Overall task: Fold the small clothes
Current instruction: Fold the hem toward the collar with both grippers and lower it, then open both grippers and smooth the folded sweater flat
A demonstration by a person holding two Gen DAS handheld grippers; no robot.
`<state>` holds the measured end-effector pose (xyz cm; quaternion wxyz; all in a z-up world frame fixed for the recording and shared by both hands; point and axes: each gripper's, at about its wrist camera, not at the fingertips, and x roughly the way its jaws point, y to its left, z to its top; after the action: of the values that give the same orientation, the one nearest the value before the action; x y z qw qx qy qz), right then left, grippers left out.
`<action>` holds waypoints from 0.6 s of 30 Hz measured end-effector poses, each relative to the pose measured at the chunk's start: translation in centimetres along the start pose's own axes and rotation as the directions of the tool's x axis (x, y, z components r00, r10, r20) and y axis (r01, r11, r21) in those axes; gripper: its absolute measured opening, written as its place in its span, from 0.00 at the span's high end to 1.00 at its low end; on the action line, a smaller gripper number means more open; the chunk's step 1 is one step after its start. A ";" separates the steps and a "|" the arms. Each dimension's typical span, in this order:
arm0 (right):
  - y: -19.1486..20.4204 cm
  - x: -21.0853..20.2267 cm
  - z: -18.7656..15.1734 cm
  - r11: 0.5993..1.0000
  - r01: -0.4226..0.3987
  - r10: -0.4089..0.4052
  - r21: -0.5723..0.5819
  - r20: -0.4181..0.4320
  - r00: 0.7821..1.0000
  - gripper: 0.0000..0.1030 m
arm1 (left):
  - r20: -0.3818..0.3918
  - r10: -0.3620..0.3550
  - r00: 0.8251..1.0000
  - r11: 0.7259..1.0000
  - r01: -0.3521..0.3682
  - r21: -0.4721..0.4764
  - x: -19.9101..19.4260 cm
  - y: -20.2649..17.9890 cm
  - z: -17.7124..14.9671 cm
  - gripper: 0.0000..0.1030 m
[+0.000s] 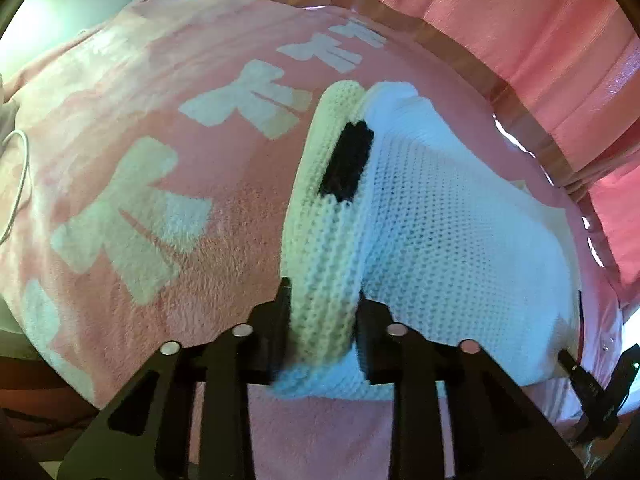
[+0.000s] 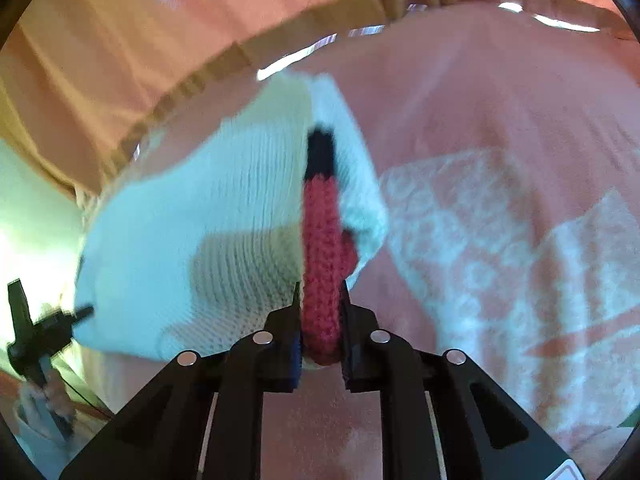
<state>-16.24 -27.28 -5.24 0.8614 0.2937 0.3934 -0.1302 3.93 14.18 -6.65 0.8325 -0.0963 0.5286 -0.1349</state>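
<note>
1. Knit garment (image 1: 440,232): white, small, with a black patch (image 1: 348,160) and a red knit section (image 2: 322,264). It's bunched up and lifted at two edges, with the rest draping onto the pink blanket (image 1: 140,120).
2. Position: near the far edge of the bed, close to the brown taped border (image 1: 516,100) that runs along that edge. The main body of the garment hangs between the two grip points.
3. Left tool (image 1: 322,320): clamped narrow on a thick cream-white knit fold. The fold runs up from the jaws to the black patch.
4. Right tool (image 2: 320,320): clamped narrow on the red knit section, which stands upright out of the jaws. A black band sits above the red, with white knit on both sides.
5. The right wrist view is motion-blurred, so knit detail there is soft.
6. Blanket: pink fleece with large white bow prints (image 1: 128,216), covering the bed surface under the garment.
7. White cable (image 1: 18,184) lies on the blanket near the bed's left edge in the left wrist view.
8. Pink curtain-like fabric (image 1: 540,20) sits beyond the far edge.
</note>
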 end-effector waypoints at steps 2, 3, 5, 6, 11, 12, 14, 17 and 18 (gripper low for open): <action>-0.3 -4.1 0.3 1.000 0.020 -0.020 0.003 0.069 0.997 0.90 | 0.019 -0.014 1.000 1.000 0.014 0.015 -2.3 -0.1 -0.4 0.78; -0.2 -5.4 0.3 0.999 0.033 -0.032 -0.011 0.080 0.996 0.90 | 0.012 -0.011 1.000 1.000 0.011 0.025 -3.5 -0.2 -1.0 0.78; 0.5 -7.8 -0.4 0.983 0.152 -0.143 -0.103 0.085 0.986 0.90 | -0.034 0.027 0.999 0.998 -0.025 0.052 -4.2 -0.3 -2.4 0.87; 0.6 -7.7 -1.0 0.962 0.227 -0.220 -0.154 0.063 0.973 0.90 | -0.056 0.058 0.997 0.996 -0.053 0.074 -4.0 -0.3 -3.1 0.87; -1.1 -5.4 -2.3 0.936 0.296 -0.318 -0.190 -0.103 0.942 0.84 | -0.036 0.183 0.983 0.965 -0.172 0.199 -4.1 -1.7 -5.9 0.82; -0.7 -6.4 -2.0 0.923 0.330 -0.347 -0.197 -0.056 0.936 0.72 | -0.019 0.178 0.984 0.964 -0.171 0.202 -5.2 -2.2 -5.6 0.81; 0.3 -8.7 -0.7 0.915 0.350 -0.345 -0.203 0.057 0.937 0.55 | 0.019 0.129 0.991 0.974 -0.130 0.188 -7.2 -3.1 -4.7 0.68; 1.4 -8.9 2.0 0.956 0.204 -0.190 -0.213 0.085 0.978 0.40 | 0.100 0.069 0.993 0.979 -0.086 0.185 -8.9 -5.0 -2.0 0.39; 1.9 -8.1 2.9 0.963 0.148 -0.133 -0.226 0.081 0.988 0.39 | 0.141 0.074 0.987 0.975 -0.101 0.198 -8.7 -6.2 -0.6 0.37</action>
<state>-18.97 -27.63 3.13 0.8907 0.1583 0.3976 -0.1535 -0.91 11.17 2.37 0.8764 0.0044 0.4592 -0.1448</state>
